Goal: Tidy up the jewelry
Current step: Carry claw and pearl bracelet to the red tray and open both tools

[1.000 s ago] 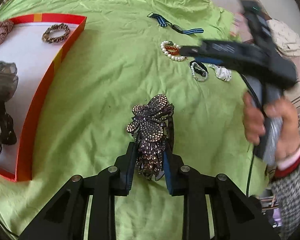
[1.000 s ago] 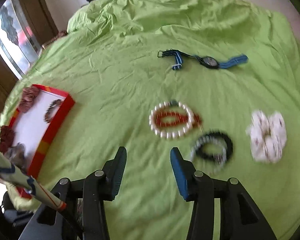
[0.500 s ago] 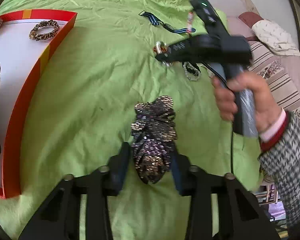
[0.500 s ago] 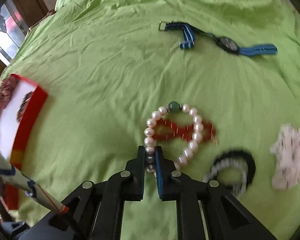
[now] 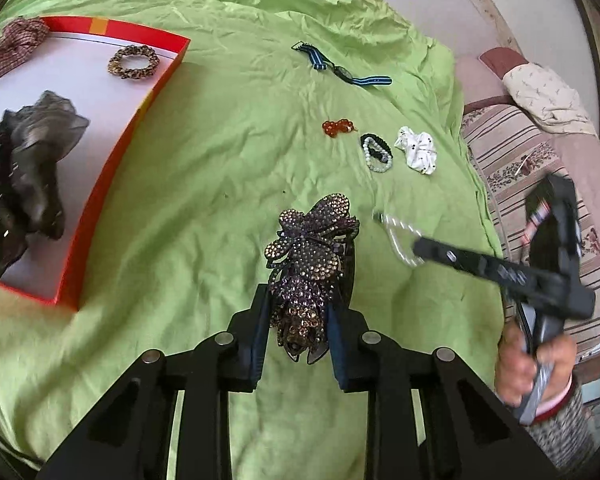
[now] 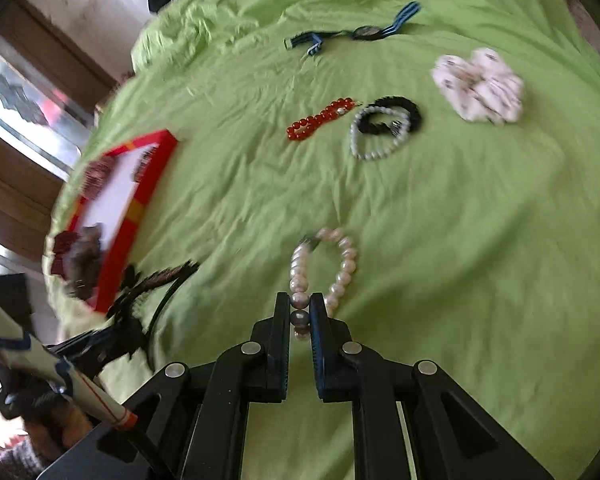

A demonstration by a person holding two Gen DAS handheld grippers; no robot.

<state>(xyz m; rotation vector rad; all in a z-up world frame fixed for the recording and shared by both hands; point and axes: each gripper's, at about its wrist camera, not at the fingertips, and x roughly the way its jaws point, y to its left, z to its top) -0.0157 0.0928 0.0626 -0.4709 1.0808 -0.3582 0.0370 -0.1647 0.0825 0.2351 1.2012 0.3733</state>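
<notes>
A rhinestone butterfly hair clip [image 5: 312, 248] sits between the pads of my left gripper [image 5: 300, 312], just above the green bedsheet [image 5: 220, 160]. The jaws are closing and press on its near end. My right gripper [image 6: 300, 308] is shut on a white pearl bracelet [image 6: 342, 268], and the loop hangs ahead of its tips. In the left wrist view the right gripper [image 5: 416, 246] is blurred at the right with the pearl bracelet [image 5: 398, 236] dangling from it. The red-rimmed tray [image 5: 112, 184] lies to the left.
On the sheet lie a red bead bracelet [image 5: 337, 127], black and pale bead bracelets [image 5: 376, 154], a white scrunchie [image 5: 417, 150] and a blue-strapped watch [image 5: 342, 70]. The tray holds a dark fabric piece [image 5: 32, 160], a leopard scrunchie [image 5: 133, 63] and a plaid scrunchie [image 5: 18, 42]. A striped sofa [image 5: 520, 152] borders the right.
My right gripper shut on the pearl bracelet and carried it off the red beads, back toward the near right. The left gripper shifted a little with the hair clip still in it.
</notes>
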